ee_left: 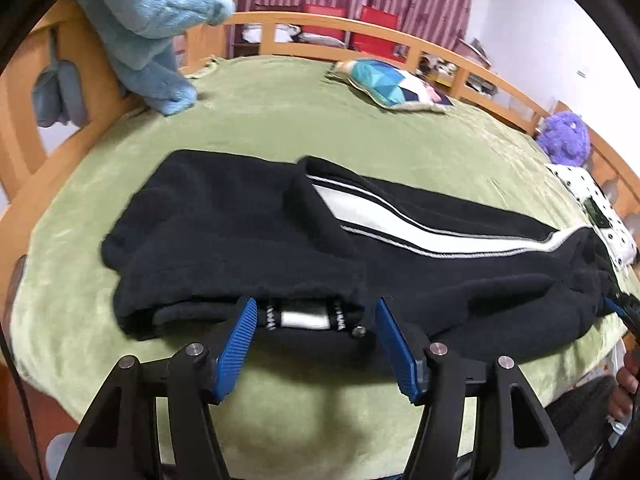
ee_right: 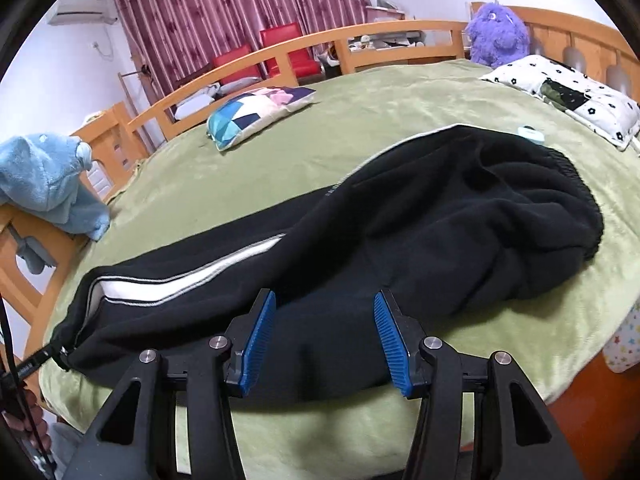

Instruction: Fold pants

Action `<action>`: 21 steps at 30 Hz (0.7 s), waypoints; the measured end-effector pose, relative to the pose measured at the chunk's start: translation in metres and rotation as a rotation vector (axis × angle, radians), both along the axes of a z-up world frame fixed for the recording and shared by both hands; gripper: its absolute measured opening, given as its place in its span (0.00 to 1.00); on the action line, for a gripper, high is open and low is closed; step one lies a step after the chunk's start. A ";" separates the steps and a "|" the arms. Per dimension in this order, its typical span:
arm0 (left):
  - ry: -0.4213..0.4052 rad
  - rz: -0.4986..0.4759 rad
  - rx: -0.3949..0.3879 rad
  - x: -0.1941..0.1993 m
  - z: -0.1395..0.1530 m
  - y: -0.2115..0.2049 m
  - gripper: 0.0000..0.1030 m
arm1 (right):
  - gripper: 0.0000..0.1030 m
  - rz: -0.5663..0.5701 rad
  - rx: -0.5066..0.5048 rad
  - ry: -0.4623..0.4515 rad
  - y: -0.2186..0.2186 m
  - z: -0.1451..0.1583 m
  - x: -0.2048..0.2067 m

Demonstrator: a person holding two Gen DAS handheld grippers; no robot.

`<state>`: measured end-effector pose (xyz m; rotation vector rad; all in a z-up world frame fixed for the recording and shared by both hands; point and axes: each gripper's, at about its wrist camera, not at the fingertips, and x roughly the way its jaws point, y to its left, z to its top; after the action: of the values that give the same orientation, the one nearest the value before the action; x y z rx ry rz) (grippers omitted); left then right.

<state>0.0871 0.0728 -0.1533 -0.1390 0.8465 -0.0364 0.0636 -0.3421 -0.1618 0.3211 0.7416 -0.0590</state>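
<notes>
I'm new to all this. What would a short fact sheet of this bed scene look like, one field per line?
Surface: green blanket on a wooden-railed bed
Garment: black pants with a white side stripe, lying lengthwise, cuff end already folded over
Left tongs: open, at the cuff end, gripping nothing
Right tongs: open, over the pants near the middle, gripping nothing
Other items: blue plush, purple plush, patterned cushion, dotted pillow

Counted on the bed (ee_right: 280, 152): one pair of black pants (ee_right: 440, 232), two pillows, one patterned in blue (ee_right: 256, 114) and one white with black flowers (ee_right: 568, 92). Two plush toys, one blue (ee_right: 48, 180), one purple (ee_right: 498, 32). Two red chairs (ee_right: 284, 50).
</notes>
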 end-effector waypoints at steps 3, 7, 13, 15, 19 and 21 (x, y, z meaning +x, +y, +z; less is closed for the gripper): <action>0.003 -0.011 0.046 0.008 -0.009 -0.009 0.58 | 0.50 0.023 0.039 -0.007 0.005 0.001 0.005; 0.026 -0.019 0.086 0.018 -0.018 -0.013 0.54 | 0.51 0.021 0.050 0.006 0.010 -0.008 0.016; -0.036 -0.024 -0.021 0.038 0.001 0.025 0.10 | 0.51 0.022 0.017 0.015 0.016 -0.011 0.020; -0.079 0.009 -0.006 0.049 0.010 0.042 0.10 | 0.51 0.016 0.021 0.010 0.016 -0.011 0.019; -0.144 0.111 0.004 0.085 0.028 0.085 0.09 | 0.51 -0.005 0.029 0.004 0.014 -0.011 0.021; -0.149 0.144 0.003 0.103 0.030 0.101 0.09 | 0.51 -0.016 0.014 0.012 0.014 -0.011 0.023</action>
<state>0.1904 0.1742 -0.1234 -0.1915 0.6858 0.0891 0.0869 -0.3281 -0.1731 0.3402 0.7514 -0.0714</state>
